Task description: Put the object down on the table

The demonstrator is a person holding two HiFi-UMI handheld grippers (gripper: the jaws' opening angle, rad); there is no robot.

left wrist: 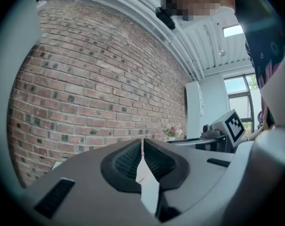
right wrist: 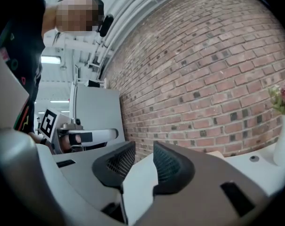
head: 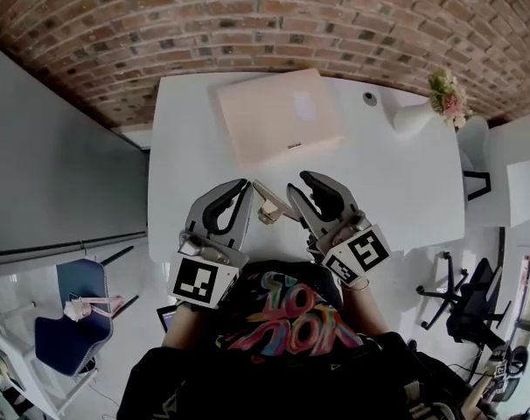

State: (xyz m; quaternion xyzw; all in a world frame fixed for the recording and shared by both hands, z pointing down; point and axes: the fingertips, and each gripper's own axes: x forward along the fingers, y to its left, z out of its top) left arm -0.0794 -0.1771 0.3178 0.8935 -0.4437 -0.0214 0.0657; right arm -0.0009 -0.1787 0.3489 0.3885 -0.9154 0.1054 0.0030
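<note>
While the left gripper (head: 245,185) pinches the white card (head: 270,198) aloft, the right gripper (head: 297,185) stands part-open around it. Card not yet down on the table (head: 405,191).

The wall (head: 247,16) is bare rough brick, totally matt, while the table (head: 405,182) is a smooth white top with a soft sheen, and the vase (head: 411,116) looks like glazed white ceramic. The left gripper (left wrist: 142,145) and right gripper (right wrist: 143,149) are both smooth matt grey plastic shells, with black pads (left wrist: 128,161) that are finely ribbed and kinda rubbery-looking. The thin strip (left wrist: 149,187) is plain matt white, card or thin plastic, can't tell which.
</note>
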